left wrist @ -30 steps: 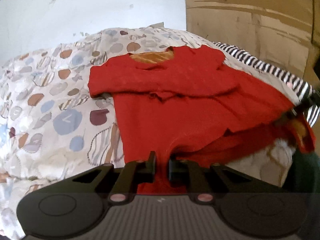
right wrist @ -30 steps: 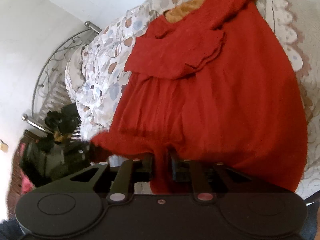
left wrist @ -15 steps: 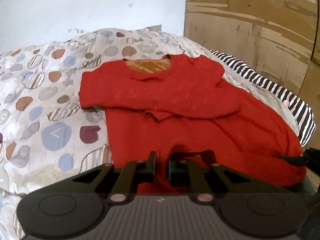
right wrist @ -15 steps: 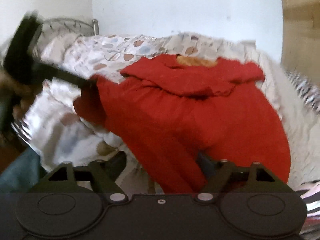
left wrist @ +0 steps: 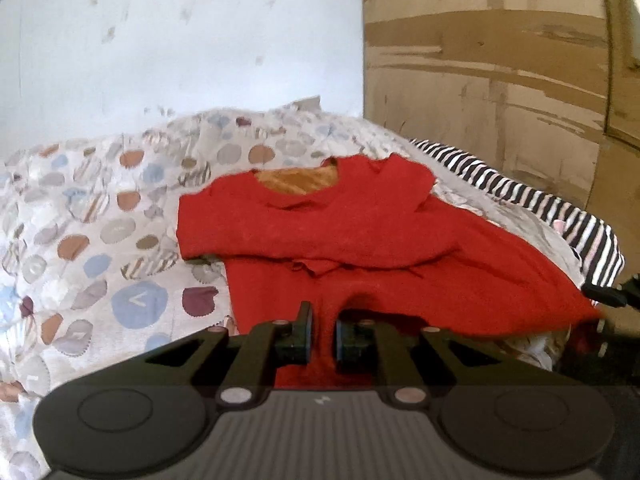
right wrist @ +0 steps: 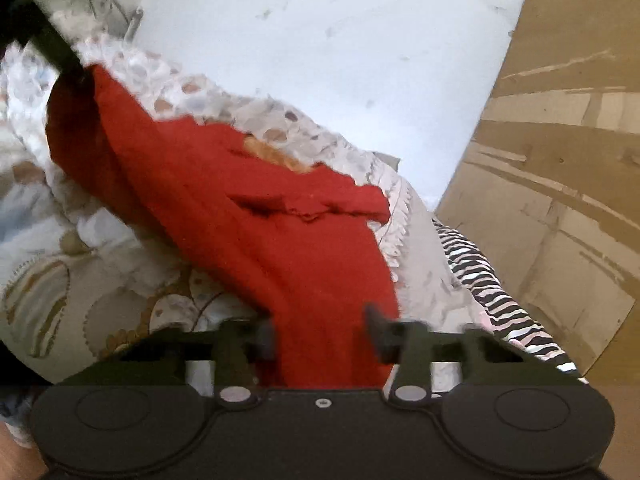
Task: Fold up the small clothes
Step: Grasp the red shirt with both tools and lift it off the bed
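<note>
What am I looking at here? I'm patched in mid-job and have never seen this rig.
Two handheld grippers, each with a camera looking along its fingers, so each picture is one gripper's own view. The left gripper is shut on the hem of a red dress, which lies on a spotted bedspread with its sleeves folded across the chest. The right gripper is open, with the dress hem between its fingers but not pinched. A striped cloth lies beside the dress, near a wooden wardrobe.
</note>
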Tool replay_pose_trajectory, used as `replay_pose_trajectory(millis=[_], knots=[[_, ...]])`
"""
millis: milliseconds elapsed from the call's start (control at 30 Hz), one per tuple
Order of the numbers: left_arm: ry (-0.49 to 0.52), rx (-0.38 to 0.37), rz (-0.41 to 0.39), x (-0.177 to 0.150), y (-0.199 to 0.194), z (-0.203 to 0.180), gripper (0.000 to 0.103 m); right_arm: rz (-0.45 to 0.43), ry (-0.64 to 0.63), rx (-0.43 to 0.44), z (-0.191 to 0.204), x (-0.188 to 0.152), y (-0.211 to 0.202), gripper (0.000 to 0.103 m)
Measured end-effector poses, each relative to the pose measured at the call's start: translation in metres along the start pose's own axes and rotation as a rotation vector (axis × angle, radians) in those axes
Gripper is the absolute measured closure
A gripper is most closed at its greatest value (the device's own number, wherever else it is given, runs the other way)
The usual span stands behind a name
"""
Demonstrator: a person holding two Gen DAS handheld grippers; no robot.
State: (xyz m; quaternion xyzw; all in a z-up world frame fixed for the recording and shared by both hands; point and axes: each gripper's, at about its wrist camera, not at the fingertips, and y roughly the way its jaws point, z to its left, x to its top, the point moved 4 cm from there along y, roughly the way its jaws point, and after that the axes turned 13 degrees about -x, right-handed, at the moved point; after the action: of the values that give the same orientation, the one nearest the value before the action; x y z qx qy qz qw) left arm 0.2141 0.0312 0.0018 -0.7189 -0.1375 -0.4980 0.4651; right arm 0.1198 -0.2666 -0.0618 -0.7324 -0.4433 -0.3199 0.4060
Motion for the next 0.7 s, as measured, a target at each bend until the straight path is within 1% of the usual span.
replay_pose_trajectory(millis=[33,100,200,300,400,500,600,700], knots=[[0.027,0.014,-0.019,-0.003,-0.006,-0.007,0.092,-0.024,-0.017,0.000,-0.004,0.000,-0.003,0.093],[0.091,0.053,-0.080,-0.009,-0.022,-0.024,0.093,-0.085,-0.055,-0.011,-0.011,0.002,-0.011,0.100],[0.129,0.095,-0.174,-0.017,-0.046,-0.045,0.094,-0.169,-0.058,-0.030,-0.024,0.010,-0.022,0.101],[0.113,0.119,-0.257,-0.020,-0.069,-0.058,0.095,-0.253,-0.070,-0.042,-0.037,0.025,-0.035,0.101],[0.092,0.122,-0.345,-0.020,-0.092,-0.068,0.096,-0.319,-0.076,-0.042,-0.053,0.038,-0.049,0.101],[0.142,0.145,-0.415,-0.020,-0.112,-0.086,0.096,-0.366,-0.081,-0.059,-0.068,0.045,-0.062,0.101],[0.171,0.144,-0.439,-0.020,-0.132,-0.104,0.096,-0.396,-0.058,-0.058,-0.084,0.050,-0.081,0.101],[0.163,0.131,-0.433,-0.021,-0.156,-0.118,0.096,-0.363,-0.028,0.000,-0.102,0.054,-0.101,0.101]])
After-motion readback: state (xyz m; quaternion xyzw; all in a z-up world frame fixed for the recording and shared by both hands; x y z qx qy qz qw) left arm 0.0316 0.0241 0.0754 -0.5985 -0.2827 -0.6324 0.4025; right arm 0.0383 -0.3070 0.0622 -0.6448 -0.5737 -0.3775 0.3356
